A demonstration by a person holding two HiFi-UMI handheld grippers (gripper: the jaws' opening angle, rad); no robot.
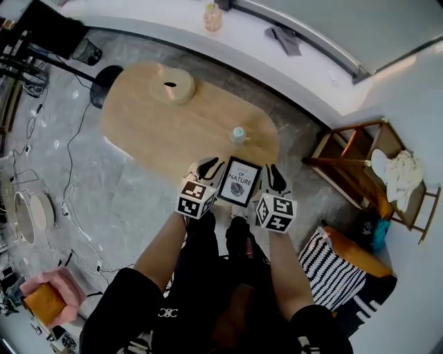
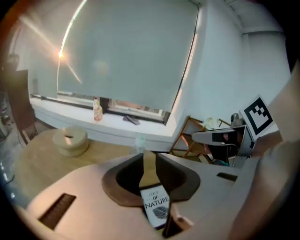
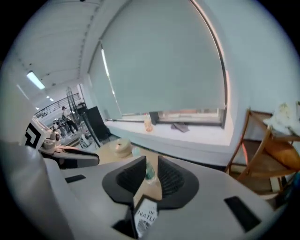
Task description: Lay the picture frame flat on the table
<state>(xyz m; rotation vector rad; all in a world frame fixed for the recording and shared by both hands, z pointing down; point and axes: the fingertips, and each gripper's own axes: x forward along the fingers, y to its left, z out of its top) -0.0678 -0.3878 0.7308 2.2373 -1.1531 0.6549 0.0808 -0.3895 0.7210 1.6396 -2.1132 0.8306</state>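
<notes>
The picture frame point(image 1: 240, 181), black-edged with a white print of a leaf and lettering, hangs upright in the air just off the near end of the oval wooden table point(image 1: 138, 135). My left gripper point(image 1: 208, 167) is shut on its left edge and my right gripper point(image 1: 275, 177) on its right edge. In the left gripper view the frame point(image 2: 157, 204) sits deep between the dark jaws of that gripper point(image 2: 149, 161). In the right gripper view it point(image 3: 145, 216) lies likewise at the jaw base of the right gripper point(image 3: 151, 168). The frame's back is hidden.
A round wooden block point(image 1: 172, 86) and a small pale bottle point(image 1: 238, 134) stand on the table. A wooden rack point(image 1: 360, 166) and a striped cushion point(image 1: 329, 266) lie to the right. A window ledge point(image 1: 263, 41) with a bottle point(image 1: 212, 17) runs behind; cables point(image 1: 69, 193) lie on the floor to the left.
</notes>
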